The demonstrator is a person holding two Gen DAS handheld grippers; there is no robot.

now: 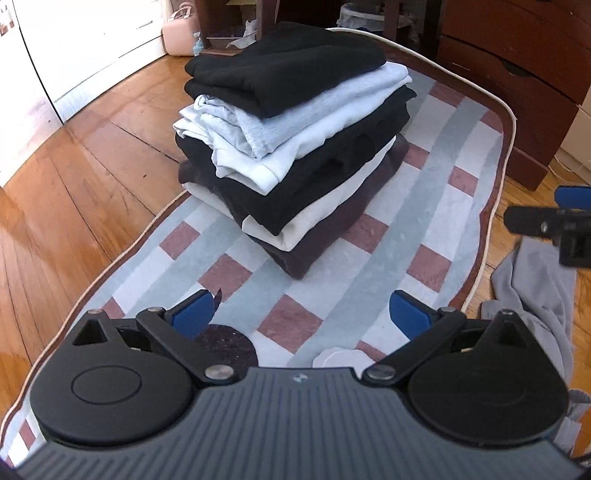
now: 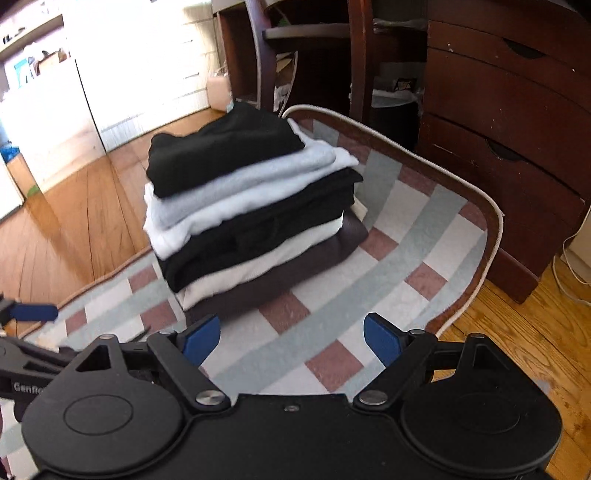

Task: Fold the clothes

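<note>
A stack of folded clothes [image 1: 291, 147] [image 2: 251, 206] stands on a checked rug [image 1: 369, 258] [image 2: 406, 258], black piece on top, then pale blue, black, white and dark brown. My left gripper [image 1: 301, 314] hovers open over the rug, short of the stack, nothing between its blue pads. My right gripper [image 2: 291, 341] is open too, just in front of the stack. A grey unfolded garment [image 1: 532, 291] lies at the rug's right edge on the floor. The right gripper shows at the right edge of the left wrist view [image 1: 554, 218].
Wooden floor [image 1: 74, 184] surrounds the rug. A dark wooden dresser [image 2: 509, 147] stands right of the rug, with chair legs [image 2: 258, 55] behind the stack. White cabinets [image 1: 92, 44] and a pink item [image 1: 181, 33] are at the far left.
</note>
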